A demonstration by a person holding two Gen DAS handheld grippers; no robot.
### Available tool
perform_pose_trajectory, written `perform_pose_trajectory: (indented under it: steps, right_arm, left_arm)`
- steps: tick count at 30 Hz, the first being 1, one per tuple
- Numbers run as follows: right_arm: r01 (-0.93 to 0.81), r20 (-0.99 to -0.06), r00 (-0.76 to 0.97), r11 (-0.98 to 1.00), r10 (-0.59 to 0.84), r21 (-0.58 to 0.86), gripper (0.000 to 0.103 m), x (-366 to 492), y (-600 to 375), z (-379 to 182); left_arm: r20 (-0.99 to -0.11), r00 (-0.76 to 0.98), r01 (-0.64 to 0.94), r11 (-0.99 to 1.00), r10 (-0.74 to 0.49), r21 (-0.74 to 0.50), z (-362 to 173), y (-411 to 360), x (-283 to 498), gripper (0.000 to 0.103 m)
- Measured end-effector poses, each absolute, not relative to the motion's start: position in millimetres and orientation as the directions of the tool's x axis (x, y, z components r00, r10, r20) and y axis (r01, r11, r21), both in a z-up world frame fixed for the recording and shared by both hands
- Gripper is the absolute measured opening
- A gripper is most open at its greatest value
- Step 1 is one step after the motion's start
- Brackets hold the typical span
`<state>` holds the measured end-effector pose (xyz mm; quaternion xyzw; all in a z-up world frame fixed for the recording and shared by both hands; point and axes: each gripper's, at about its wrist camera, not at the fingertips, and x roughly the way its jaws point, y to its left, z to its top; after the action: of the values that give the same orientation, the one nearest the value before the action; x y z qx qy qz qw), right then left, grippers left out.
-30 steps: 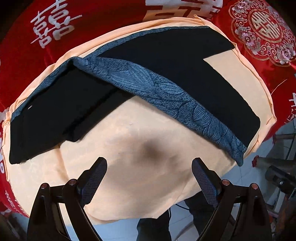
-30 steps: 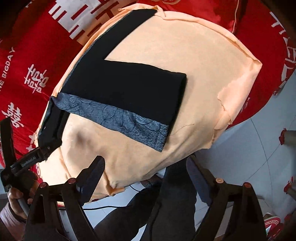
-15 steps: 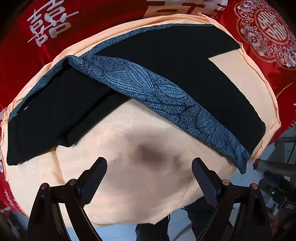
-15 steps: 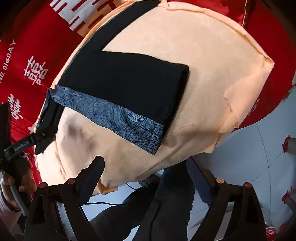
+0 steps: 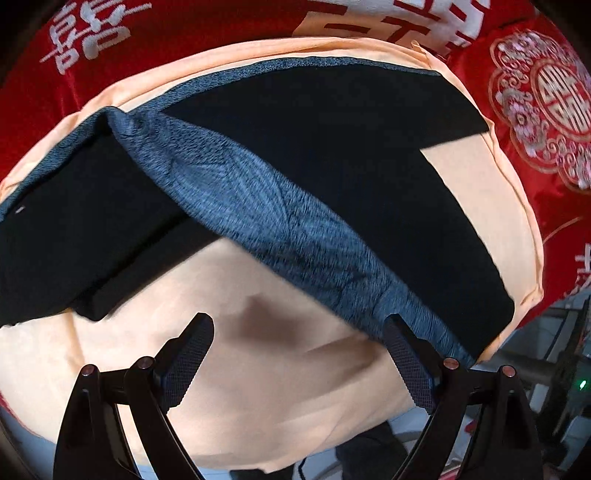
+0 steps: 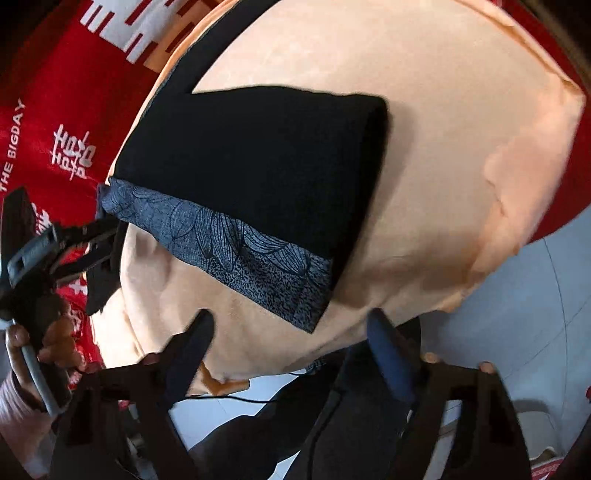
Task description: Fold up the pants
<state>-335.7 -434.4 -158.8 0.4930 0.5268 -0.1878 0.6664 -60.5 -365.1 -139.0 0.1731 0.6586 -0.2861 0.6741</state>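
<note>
Pants (image 5: 332, 155): one pair, black, with a blue-grey leaf-print band (image 5: 280, 229) along the edge. Laid flat on peach cloth (image 5: 258, 387) covering the counter; partly folded, one black leg section doubled over toward the left in the left wrist view, printed band running diagonally across the middle. Fabric smooth, corners crisp; blur along the band in that view.

Counts: pants, one. Peach cloth, one. Red cloth with white and gold characters (image 5: 184, 33) under and around the peach one, one seen. Grippers, two.

Left gripper (image 5: 299, 354): released, jaws wide, nothing between them; poised above bare peach cloth just short of the printed band, right fingertip overlapping the band's lower end in the frame. Contact not determinable.

Right gripper (image 6: 291, 332): jaws apart and just been closing, nothing between the pads; held over the near edge of the peach cloth, close to the band's lower corner (image 6: 306, 317). Fingers blurred.

View differences: right wrist view alone shows left gripper from outside (image 6: 74, 243), gripped by a hand (image 6: 48, 339) in a pale pink sleeve, at the left end of the pants; also pale floor (image 6: 535, 314) and a dark-clothed leg below the counter edge. Left wrist view alone shows the doubled leg section and the gold medallion (image 5: 550, 107) on red cloth.
</note>
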Motion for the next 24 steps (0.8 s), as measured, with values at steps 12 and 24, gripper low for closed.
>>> perform_pose_trajectory:
  steps: [12,24]
  right_arm:
    - [0.754,-0.805,0.488,0.302,0.338,0.584,0.065,-347,-442,-178]
    - [0.693,-0.684,0.615,0.146,0.393,0.706,0.014,-344,-448,-166]
  left_arm:
    - [-0.985,-0.089,0.591,0.787,-0.151,-0.174,-166,-390,-56,0.094]
    - [-0.984,-0.089,0.528,0.830,-0.154,-0.177,-174,-405,-55,0.064]
